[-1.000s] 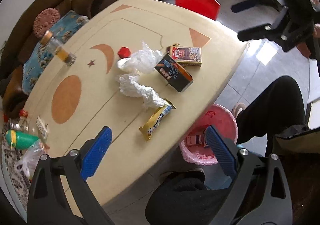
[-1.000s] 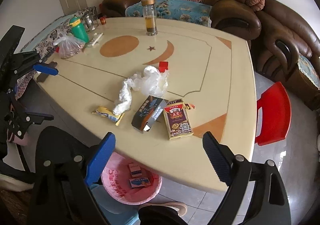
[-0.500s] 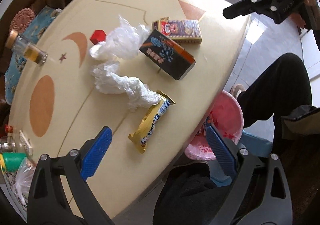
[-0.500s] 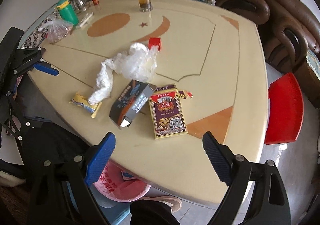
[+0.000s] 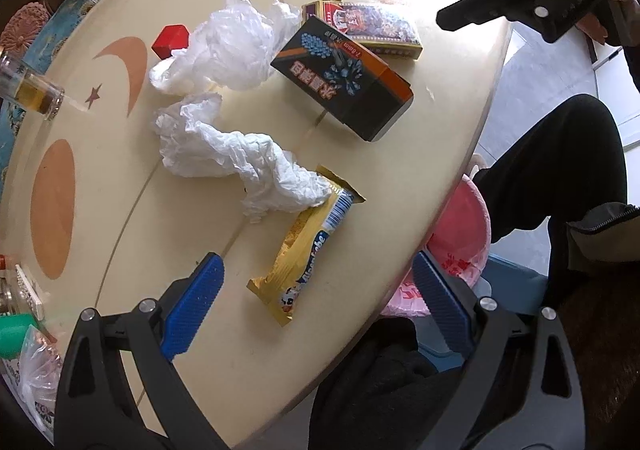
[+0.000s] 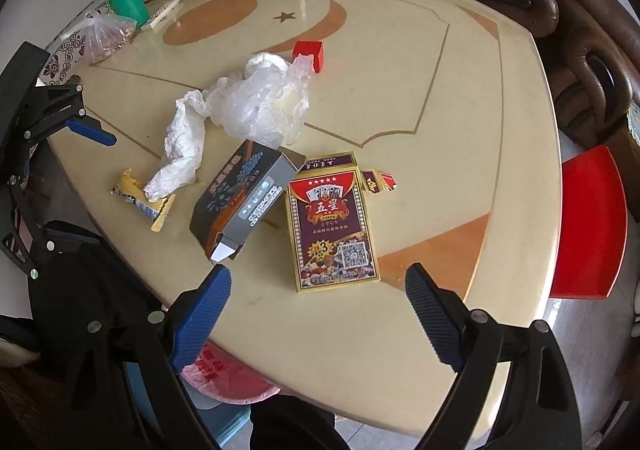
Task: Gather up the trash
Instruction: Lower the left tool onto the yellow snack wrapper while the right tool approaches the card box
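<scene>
- While both grippers hang over the table (image 5: 120, 210) with nothing between their wide-apart fingers, pick one piece of trash for each.
- Your left gripper (image 5: 316, 306) is spread over the yellow snack wrapper (image 5: 308, 250), which lies near the table's near edge, its far end under the crumpled white paper (image 5: 224, 154). Close on the wrapper's middle, across its narrow width.
- Your right gripper (image 6: 316, 314) is released above the card box (image 6: 332, 226); the dark box (image 6: 244, 198) leans just beside it, so come straight down.
- The pink bin (image 5: 460, 250) waits below the near edge, partly under the table.
- There is open table left of the wrapper; your knee crowds the way to the bin.
</scene>
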The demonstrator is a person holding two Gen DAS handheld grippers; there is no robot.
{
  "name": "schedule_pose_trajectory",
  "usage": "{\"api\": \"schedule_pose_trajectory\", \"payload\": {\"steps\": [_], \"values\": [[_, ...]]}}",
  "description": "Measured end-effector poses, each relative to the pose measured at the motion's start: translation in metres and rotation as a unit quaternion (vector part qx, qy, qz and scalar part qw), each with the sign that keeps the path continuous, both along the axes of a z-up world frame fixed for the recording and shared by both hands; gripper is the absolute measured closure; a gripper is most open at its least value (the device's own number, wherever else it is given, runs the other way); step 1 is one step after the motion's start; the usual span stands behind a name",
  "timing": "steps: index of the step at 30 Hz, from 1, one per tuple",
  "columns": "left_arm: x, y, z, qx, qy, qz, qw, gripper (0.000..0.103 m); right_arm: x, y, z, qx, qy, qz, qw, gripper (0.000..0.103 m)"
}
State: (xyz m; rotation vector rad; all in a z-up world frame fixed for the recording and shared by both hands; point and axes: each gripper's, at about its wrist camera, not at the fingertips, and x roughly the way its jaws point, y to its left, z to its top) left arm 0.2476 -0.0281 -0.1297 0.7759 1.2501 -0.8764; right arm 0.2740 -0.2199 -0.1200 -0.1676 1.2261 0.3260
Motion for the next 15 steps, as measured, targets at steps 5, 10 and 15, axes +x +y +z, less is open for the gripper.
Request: {"api": "schedule_pose_trajectory", "payload": {"steps": [5, 10, 15], "values": [[0.002, -0.002, -0.008, 0.002, 0.009, -0.006, 0.9999, 0.01, 0.006, 0.001, -0.011, -0.004, 0.009, 0.003, 1.0, 0.016], [0.003, -0.003, -0.015, 0.002, 0.018, -0.01, 0.9998, 0.01, 0.011, 0.002, -0.021, -0.005, 0.02, 0.005, 1.0, 0.016], [0.009, -0.005, -0.023, 0.004, 0.025, -0.005, 0.9997, 0.01, 0.014, 0.002, -0.032, -0.011, 0.028, 0.008, 1.0, 0.016]]}}
